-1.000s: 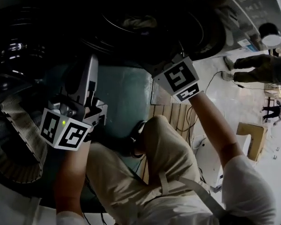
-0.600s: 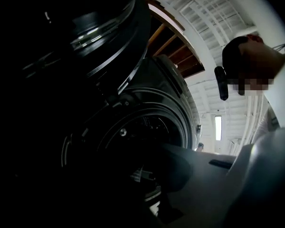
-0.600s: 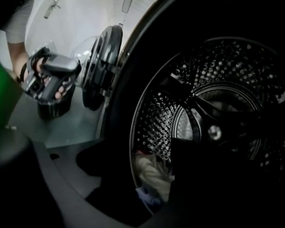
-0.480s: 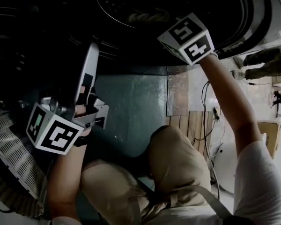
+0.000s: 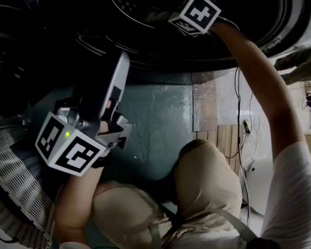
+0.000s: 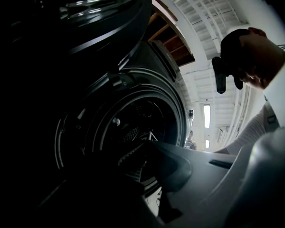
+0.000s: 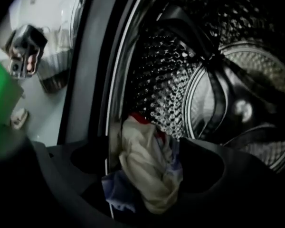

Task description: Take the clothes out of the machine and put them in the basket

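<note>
Right gripper, jaws just opened wide and not gripping, frames soft, light, crumpled clothes in the drum; pinch their bunched middle.

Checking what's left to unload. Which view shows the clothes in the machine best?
The right gripper view: the clothes lie bunched, cream and blue, at the mouth of the drum. The head view shows only a dim scrap; the left gripper view shows none.
</note>
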`<state>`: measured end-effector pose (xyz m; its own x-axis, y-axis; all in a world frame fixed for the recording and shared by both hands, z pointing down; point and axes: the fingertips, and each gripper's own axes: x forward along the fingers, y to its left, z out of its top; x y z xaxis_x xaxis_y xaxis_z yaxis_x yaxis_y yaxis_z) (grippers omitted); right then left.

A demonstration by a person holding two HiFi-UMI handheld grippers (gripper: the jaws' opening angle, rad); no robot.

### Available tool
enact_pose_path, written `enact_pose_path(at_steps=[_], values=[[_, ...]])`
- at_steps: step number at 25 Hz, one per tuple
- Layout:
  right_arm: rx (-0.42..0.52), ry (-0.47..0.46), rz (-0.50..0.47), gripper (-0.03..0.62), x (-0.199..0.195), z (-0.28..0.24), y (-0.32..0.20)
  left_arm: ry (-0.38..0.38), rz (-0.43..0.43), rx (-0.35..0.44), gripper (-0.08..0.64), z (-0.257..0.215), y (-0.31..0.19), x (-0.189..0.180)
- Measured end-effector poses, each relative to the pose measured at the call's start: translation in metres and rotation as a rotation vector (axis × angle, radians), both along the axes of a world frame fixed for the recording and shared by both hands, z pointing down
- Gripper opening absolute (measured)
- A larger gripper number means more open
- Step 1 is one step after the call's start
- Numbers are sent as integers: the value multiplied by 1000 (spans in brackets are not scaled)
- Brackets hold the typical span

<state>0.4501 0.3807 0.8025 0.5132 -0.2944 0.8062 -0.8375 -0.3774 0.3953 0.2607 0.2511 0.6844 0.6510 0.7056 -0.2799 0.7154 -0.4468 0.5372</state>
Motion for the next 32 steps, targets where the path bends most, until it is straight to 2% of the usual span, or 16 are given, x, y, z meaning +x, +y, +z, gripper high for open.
enact_pose_path(at_steps=[3,9,14,19,21,26,29,32], values=[[-34,-25,42,465,17,6,11,41,14,31,15,-8,1,-11],[-90,-129,105,476,35,38,29,31,-32,23,15,-12,-23,-19],[-293,-118,98,479,52,69,39,47,-61,58,15,-19,-31,-27],[-360,-139,78,467,53,87,46,38,-82,81,14,-19,-41,-36],[-374,-140,61,401,53,88,44,29,-98,76,15,-20,-49,-36],[-349,-127,63,301,51,79,41,31,-100,79,15,-21,-53,-42],[-335,-53,52,276,47,66,38,44,-107,71,14,-26,-55,-44],[-281,25,33,272,41,43,32,51,-114,64,14,-29,-56,-44]])
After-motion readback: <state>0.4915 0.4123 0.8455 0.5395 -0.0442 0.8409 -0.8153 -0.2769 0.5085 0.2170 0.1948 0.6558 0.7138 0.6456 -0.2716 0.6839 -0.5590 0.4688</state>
